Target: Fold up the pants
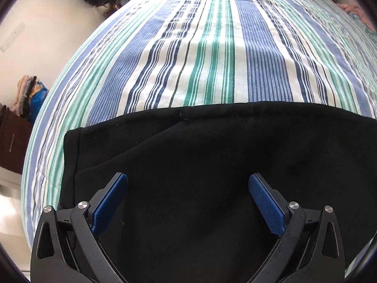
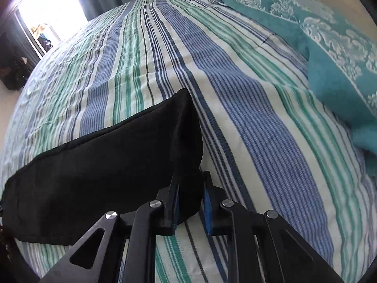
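Black pants point(image 1: 200, 165) lie folded flat on a striped bed sheet point(image 1: 212, 47). In the left wrist view my left gripper point(image 1: 188, 180) hovers over the dark cloth with its blue pads spread wide and nothing between them. In the right wrist view the same pants point(image 2: 94, 176) stretch away to the left, and their right end is bunched up between the blue pads of my right gripper point(image 2: 190, 179), which is shut on that fold of cloth. The fabric rises from the sheet point(image 2: 259, 141) at the gripped end.
A teal patterned blanket point(image 2: 329, 59) is heaped at the right of the bed. A bright window point(image 2: 49, 4) with curtains is at the far left. A dark wooden cabinet point(image 1: 11, 141) and a pile of clothes point(image 1: 30, 94) stand beside the bed's left edge.
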Motion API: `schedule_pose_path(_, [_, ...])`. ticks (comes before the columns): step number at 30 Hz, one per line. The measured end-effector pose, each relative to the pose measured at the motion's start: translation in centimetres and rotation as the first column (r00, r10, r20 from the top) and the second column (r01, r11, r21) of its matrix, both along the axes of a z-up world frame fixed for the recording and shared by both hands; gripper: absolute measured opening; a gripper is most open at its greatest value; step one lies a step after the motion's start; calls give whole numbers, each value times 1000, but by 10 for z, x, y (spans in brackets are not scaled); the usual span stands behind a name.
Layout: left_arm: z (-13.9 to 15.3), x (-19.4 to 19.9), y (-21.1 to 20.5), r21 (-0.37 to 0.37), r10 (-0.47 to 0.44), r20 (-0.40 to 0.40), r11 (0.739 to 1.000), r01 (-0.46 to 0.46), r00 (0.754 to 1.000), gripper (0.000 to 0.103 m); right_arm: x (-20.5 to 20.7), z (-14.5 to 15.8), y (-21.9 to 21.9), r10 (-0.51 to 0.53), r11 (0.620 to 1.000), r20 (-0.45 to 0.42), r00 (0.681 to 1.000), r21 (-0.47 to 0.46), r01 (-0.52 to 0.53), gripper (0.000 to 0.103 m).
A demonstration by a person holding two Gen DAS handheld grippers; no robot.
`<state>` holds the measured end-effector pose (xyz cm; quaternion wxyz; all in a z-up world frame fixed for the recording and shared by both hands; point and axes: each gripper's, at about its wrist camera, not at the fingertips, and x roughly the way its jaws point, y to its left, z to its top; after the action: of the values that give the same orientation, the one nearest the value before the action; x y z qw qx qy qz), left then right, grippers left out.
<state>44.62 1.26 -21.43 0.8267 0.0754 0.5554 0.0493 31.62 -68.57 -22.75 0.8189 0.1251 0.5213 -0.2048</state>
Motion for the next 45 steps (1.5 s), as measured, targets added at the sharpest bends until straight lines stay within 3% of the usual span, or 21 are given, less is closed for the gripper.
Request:
schedule_pose_path(2, [-1, 0, 2, -11, 11, -3, 1000, -11, 1000, 103, 15, 5, 10, 38, 992, -16, 999, -122, -39, 18])
schedule_pose_path(4, [-1, -2, 1, -2, 3, 9, 1000, -3, 1000, 103, 26, 0, 20, 76, 983, -47, 996, -164, -83, 20])
schedule_pose_path(5, [-1, -2, 0, 2, 1, 15, 1000, -1, 1000, 103, 27, -2, 22, 74, 984, -59, 996, -159, -83, 26])
schedule_pose_path(6, [1, -5, 0, 6, -1, 20, 1000, 1, 1000, 103, 25, -1, 22, 60, 985, -62, 996, -155, -69, 45])
schedule_pose_path(8, [11, -15, -1, 24, -3, 46, 1000, 2, 999, 102, 9, 7, 20, 20, 988, -12, 1000, -151, -21, 72])
schedule_pose_path(11, [43, -56, -3, 6, -57, 140, 998, 57, 989, 102, -28, 36, 23, -55, 991, 108, 993, -116, 67, 76])
schedule_pose_path(14, [69, -120, -9, -6, -142, 197, 989, 146, 970, 102, -83, 72, 50, -77, 988, 213, 974, -115, 103, 102])
schedule_pose_path(16, [77, -163, -18, -28, -189, 195, 980, 198, 963, 102, -126, 91, 81, -56, 992, 276, 960, -95, 85, 103])
schedule_pose_path(19, [75, -225, -39, -111, -223, 163, 964, 243, 961, 102, -182, 97, 138, -24, 1000, 291, 956, -8, 27, 103])
schedule_pose_path(21, [69, -258, -61, -161, -247, 144, 950, 269, 958, 102, -211, 83, 181, 24, 997, 260, 965, 66, -43, 103])
schedule_pose_path(23, [57, -282, -87, -185, -285, 122, 935, 304, 951, 102, -229, 64, 224, 126, 986, 216, 968, 82, -146, 103])
schedule_pose_path(25, [40, -296, -106, -183, -302, 92, 931, 314, 949, 102, -240, 43, 261, 226, 971, 168, 960, 37, -235, 103])
schedule_pose_path(27, [18, -299, -116, -138, -293, 32, 946, 295, 955, 103, -245, 18, 274, 280, 960, 88, 956, 0, -281, 103])
schedule_pose_path(29, [16, -304, -112, -121, -300, 74, 944, 307, 951, 103, -252, -4, 254, 210, 977, -10, 978, -33, -211, 103])
schedule_pose_path(32, [19, -301, -91, -118, -268, 53, 955, 273, 962, 103, -277, -4, 184, -18, 1000, 39, 999, 23, 17, 103])
schedule_pose_path(36, [20, -296, -39, -134, -118, 35, 984, 122, 992, 103, -304, 2, 108, -259, 966, 87, 962, 30, 258, 103])
schedule_pose_path(39, [22, -296, -14, -126, -57, 43, 990, 62, 997, 103, -310, 1, 90, -278, 960, 100, 955, 30, 277, 103])
schedule_pose_path(42, [23, -296, 0, -151, 2, 49, 989, 6, 999, 103, -305, 1, 103, -251, 965, 64, 966, -53, 255, 103])
schedule_pose_path(45, [28, -303, 1, -158, 25, 80, 987, -12, 996, 102, -304, 16, 119, -270, 957, 97, 958, -78, 278, 103])
